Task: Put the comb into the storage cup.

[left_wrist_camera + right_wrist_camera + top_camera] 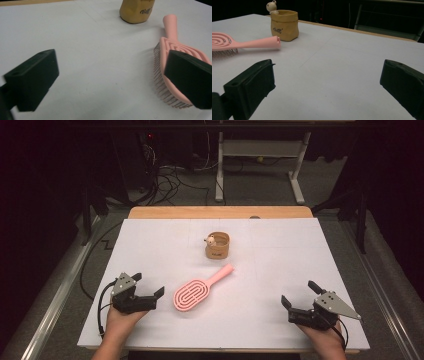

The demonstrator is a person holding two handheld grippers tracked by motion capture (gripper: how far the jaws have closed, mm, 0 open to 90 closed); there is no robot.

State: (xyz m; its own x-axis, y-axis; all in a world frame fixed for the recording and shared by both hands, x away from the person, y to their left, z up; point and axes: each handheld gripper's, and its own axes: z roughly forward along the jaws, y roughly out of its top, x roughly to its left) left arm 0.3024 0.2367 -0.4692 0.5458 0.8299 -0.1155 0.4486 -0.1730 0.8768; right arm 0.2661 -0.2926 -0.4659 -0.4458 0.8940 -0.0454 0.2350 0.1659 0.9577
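A pink hairbrush (197,292) lies bristles down in the middle of the white sheet (280,255), its handle pointing toward a tan pot (217,246). A small pale figurine (210,240) peeks over the pot's rim. My left gripper (149,284) rests near the front left, open, just left of the brush head and apart from it. In the left gripper view the brush (170,45) lies partly behind one jaw, and nothing is between the jaws of the left gripper (110,77). My right gripper (298,293) sits open at the front right, well clear of the brush (254,43) and the pot (284,25).
The white sheet covers a wooden table (220,212) whose edge shows at the back. Beyond it are a dark floor with cables (170,180) and a white desk frame (260,155). Bare sheet lies between and ahead of both grippers.
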